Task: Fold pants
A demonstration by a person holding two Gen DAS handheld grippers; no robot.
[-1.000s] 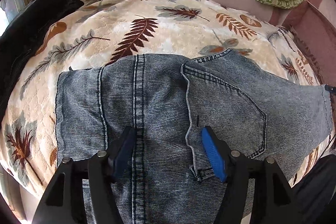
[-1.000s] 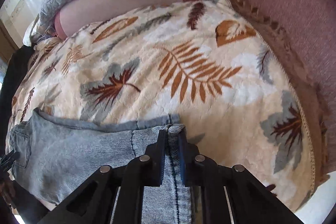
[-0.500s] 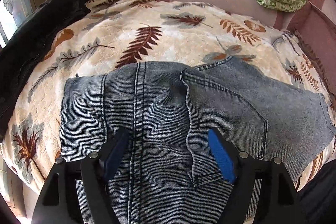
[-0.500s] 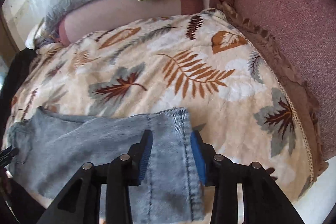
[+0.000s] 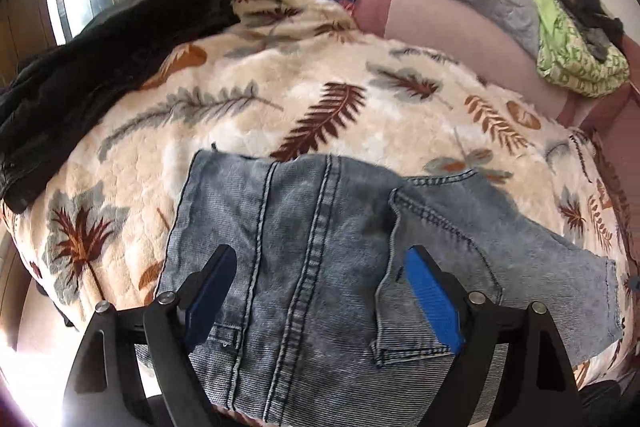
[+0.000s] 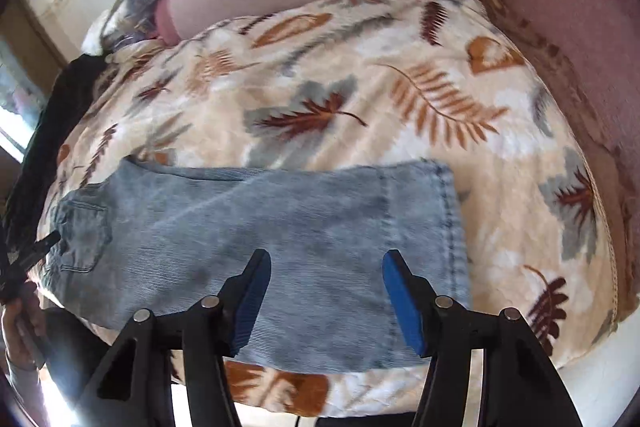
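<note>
the pants [image 5: 328, 259] lay flat on the leaf-print blanket [image 5: 280, 107] beneath both spread, empty claws, left claw [image 5: 320, 291] over the seat and right claw [image 6: 326, 299] beside the hem, each best pinching both layers squarely.

No legible text, apparently.
</note>
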